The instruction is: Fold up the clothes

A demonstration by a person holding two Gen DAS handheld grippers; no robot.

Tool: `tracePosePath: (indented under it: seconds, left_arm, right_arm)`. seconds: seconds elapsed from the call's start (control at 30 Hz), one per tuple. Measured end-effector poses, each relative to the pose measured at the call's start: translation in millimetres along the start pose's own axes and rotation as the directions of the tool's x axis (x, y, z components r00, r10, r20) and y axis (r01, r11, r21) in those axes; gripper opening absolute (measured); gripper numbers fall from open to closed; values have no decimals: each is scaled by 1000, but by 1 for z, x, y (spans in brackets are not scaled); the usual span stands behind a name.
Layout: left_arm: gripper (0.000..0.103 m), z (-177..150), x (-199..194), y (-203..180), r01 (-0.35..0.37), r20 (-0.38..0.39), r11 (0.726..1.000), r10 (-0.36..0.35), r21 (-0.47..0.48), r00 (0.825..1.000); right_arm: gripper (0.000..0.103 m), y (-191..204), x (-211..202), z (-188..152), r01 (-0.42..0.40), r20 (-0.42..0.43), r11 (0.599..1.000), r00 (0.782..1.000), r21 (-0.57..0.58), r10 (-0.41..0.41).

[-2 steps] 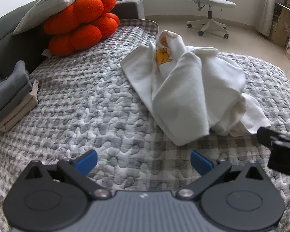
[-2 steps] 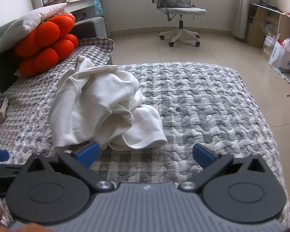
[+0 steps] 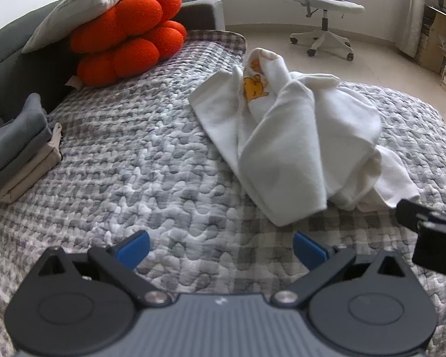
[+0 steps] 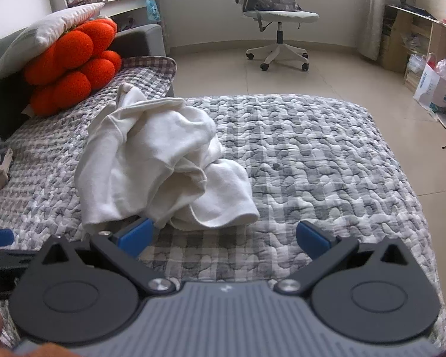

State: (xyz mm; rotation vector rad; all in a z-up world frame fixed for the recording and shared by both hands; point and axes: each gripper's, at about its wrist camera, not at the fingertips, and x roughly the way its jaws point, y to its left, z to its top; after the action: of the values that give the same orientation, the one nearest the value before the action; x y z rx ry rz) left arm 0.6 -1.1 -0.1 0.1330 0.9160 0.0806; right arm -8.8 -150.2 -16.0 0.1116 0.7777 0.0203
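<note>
Both claws were just hanging over the near edge of the bed, nothing in either. The left gripper (image 3: 220, 245) had its blue pads spread as wide as they go, with only the grey checked quilt (image 3: 139, 160) between them. Same deal for the right gripper (image 4: 223, 235): fully released, its left pad just beside the near hem of the white garment (image 4: 151, 160), though I couldn't tell if it actually touched.

The garment was a crumpled heap near the middle of the bed, not folded at all. Funny thing is only the left wrist view showed the yellow cartoon print (image 3: 254, 87) on its far side; from the right wrist it was plain white folds. The left view also caught the tip of the right gripper poking in at its right edge.

By the left edge of the bed sat a stack of folded clothes (image 3: 20, 151), grey over beige, clear from the left and barely a sliver from the right. At the far left corner were the orange plush cushion (image 3: 128, 35) and a white pillow (image 3: 89, 3) on top. The right view alone showed the shelves and a paper bag (image 4: 434, 86) on the floor, past an office chair (image 4: 278, 15).
</note>
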Motion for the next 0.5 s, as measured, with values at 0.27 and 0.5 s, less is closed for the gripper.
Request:
tracePosePath:
  seconds: [0.27, 0.5]
  left_arm:
    - [103, -1, 8, 14, 8, 11, 1000, -7, -21, 1000]
    - [103, -2, 9, 13, 4, 20, 1000, -4, -19, 1000]
  right_arm:
    - [103, 4, 0, -1, 0, 4, 1000, 1000, 9, 0]
    - [103, 7, 8, -3, -13, -3, 1000, 1000, 15, 13]
